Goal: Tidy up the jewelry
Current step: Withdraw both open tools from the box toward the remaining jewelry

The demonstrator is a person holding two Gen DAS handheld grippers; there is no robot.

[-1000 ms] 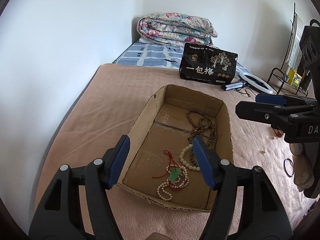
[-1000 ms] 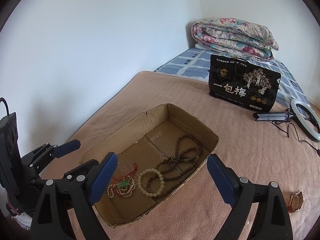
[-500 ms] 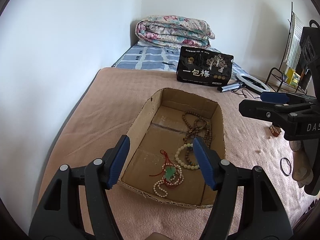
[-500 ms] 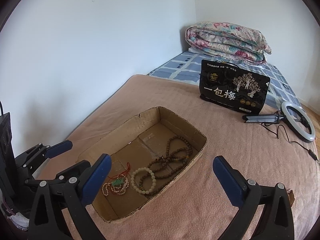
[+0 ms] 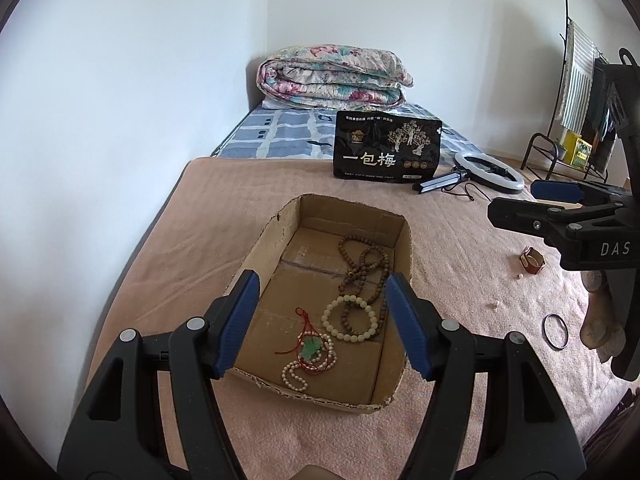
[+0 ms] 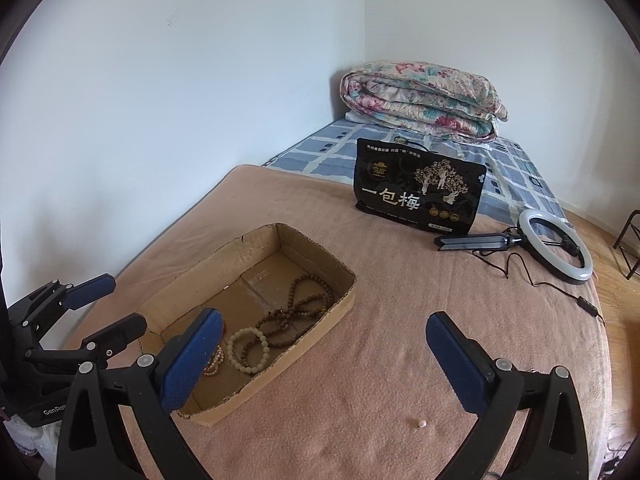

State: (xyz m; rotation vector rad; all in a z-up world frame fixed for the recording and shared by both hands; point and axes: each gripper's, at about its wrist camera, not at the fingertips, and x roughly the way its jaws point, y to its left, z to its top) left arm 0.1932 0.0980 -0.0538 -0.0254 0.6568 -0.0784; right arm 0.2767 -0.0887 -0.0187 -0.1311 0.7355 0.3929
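A shallow cardboard box lies on the pink bed cover. In it lie a long brown bead string, a cream bead bracelet and a small bead necklace with a green pendant and red cord. My left gripper is open and empty above the box's near end. My right gripper is open and empty, right of the box. On the cover to the right lie a brown ring-like piece, a thin black bangle and small loose beads.
A black snack bag stands behind the box. A ring light on a folded tripod lies at the right with its cable. A folded floral quilt lies at the far end. A wall runs along the left.
Both grippers have pulled back and up from the box, so it looks smaller. The right gripper has swung right, over the bare cover. Both stay open and empty.
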